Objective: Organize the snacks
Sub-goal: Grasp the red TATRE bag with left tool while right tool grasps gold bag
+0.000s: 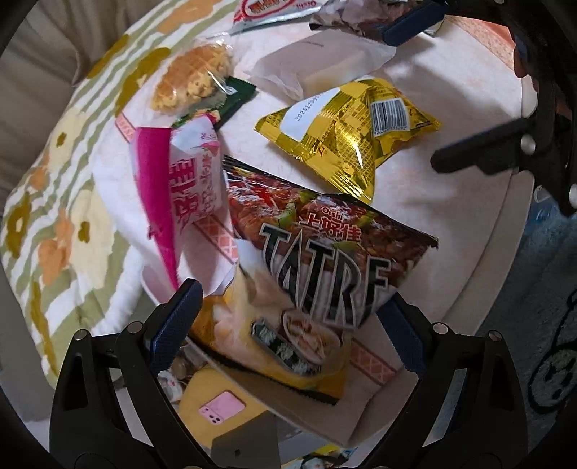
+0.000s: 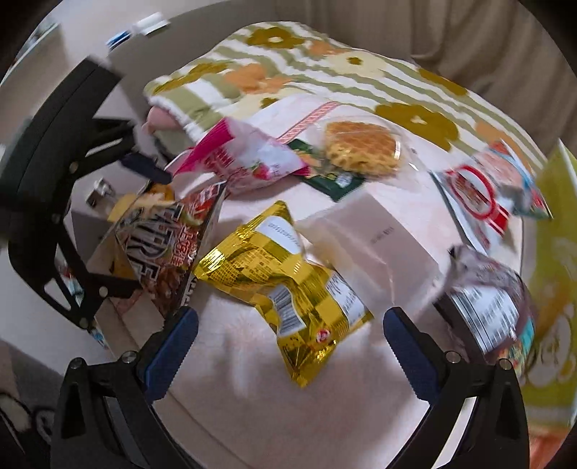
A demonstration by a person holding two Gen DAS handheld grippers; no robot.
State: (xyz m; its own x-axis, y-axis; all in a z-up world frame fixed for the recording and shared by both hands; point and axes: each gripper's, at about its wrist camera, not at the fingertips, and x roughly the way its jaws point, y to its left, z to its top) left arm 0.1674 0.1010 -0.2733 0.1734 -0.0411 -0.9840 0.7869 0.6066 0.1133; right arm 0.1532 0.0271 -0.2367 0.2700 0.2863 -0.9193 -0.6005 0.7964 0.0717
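Left wrist view: left gripper (image 1: 288, 324) with fingers spread wide, either side of the dark chip bag (image 1: 317, 274). Blue pads (image 1: 176, 324) apart from the bag's sides at the near end; no grip visible. Bag blurred, tilted, its low yellow corner over a cardboard box (image 1: 324, 411) at the near edge. Inside the box: a yellow item with a pink patch (image 1: 223, 407), partly hidden.

Further on the pale pink cloth (image 1: 432, 119): gold foil packet (image 1: 346, 140) lying flat, barcode up, far right of the chip bag. Pink-and-white packet (image 1: 187, 180) just left of the chip bag, standing on edge. Waffle in clear wrap (image 1: 191, 79) far left, resting on a dark green packet (image 1: 230, 101). White paper bag (image 1: 324, 68) beyond the gold packet. Red-and-white packet (image 1: 274, 11) at the far edge. Flowered blanket (image 1: 54, 202) along the left.

Right wrist view: right gripper (image 2: 288, 353) with fingers released, nothing between them; gold foil packet (image 2: 285, 281) lies just ahead, between the finger lines but not touched. Crumpled silver bag (image 2: 494, 299) near right, by the right finger (image 2: 411, 350). Chip bag (image 2: 169, 245) at left, tilted, beside the left gripper's black frame (image 2: 54, 202). Waffle (image 2: 360, 148), green packet (image 2: 324, 173), pink-and-white packet (image 2: 249, 162) at the far side; red-and-white packet (image 2: 479, 191) far right. White paper bag (image 2: 378, 231) mid-field. Much motion blur in this view.
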